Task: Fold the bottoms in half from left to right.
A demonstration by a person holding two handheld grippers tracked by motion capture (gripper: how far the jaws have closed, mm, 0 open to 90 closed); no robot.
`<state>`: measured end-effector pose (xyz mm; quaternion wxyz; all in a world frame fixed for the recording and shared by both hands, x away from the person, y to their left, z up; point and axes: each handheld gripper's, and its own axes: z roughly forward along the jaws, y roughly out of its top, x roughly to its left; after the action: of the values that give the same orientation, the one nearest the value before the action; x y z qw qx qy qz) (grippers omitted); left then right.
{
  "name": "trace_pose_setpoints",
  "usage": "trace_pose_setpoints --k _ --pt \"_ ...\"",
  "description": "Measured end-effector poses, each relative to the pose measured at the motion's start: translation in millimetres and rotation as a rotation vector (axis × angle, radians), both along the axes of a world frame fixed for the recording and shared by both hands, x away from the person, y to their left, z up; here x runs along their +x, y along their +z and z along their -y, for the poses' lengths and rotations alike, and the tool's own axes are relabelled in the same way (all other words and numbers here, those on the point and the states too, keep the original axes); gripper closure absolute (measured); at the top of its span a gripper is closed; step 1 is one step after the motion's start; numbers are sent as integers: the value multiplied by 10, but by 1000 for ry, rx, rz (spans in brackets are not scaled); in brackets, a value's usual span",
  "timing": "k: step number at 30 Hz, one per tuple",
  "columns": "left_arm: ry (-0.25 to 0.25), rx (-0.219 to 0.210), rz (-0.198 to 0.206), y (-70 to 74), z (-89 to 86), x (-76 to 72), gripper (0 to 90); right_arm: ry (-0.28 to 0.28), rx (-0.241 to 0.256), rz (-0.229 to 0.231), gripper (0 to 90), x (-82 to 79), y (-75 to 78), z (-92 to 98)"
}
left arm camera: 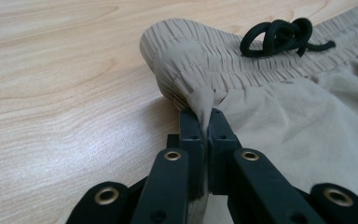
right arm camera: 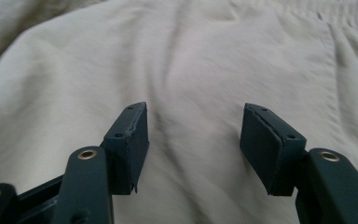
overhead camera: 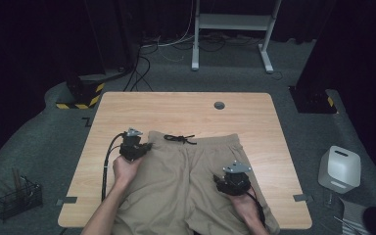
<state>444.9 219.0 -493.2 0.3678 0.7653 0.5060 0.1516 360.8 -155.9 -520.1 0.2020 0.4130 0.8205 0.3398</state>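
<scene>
Left gripper (left arm camera: pixel 208 128): jaws pressed together on a pinch of tan fabric at the waistband corner of the shorts (left arm camera: pixel 303 121). In the left gripper view we see the cloth bunched and drawn up into a small peak just ahead of the jaws, with the gathered elastic waistband curling over it. The black drawstring (left arm camera: pixel 279 35) lies knotted in a loose coil on the waistband, farther along from the pinch.

Right gripper (right arm camera: pixel 193 135): jaws spread wide, nothing between them. In the right gripper view they sit over softly creased fabric of the shorts; we cannot tell whether the tips touch the cloth.

From the high view we note the shorts (overhead camera: pixel 186 181) spread flat on the wooden bench (overhead camera: pixel 127 105), waistband toward the far side, legs running to the near edge. The left gripper (overhead camera: pixel 136 147) is at the waistband's left end, and the right gripper (overhead camera: pixel 232 180) is over the right leg, well apart from the left. The drawstring (overhead camera: pixel 178 139) lies at the middle of the waistband. A grey round grommet (overhead camera: pixel 219 105) sits in the bench beyond the shorts.
</scene>
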Motion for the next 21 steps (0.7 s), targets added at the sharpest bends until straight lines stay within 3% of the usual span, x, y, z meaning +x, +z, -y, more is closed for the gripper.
trace_pose_setpoints --k 5,16,21 --pt "5 -28 -3 19 -21 9 877 54 28 18 423 -10 56 -133" --pt "11 -46 -4 59 -54 32 879 173 49 23 422 12 66 -472" --pt "12 -48 5 122 -60 67 880 194 61 20 423 55 65 -574"
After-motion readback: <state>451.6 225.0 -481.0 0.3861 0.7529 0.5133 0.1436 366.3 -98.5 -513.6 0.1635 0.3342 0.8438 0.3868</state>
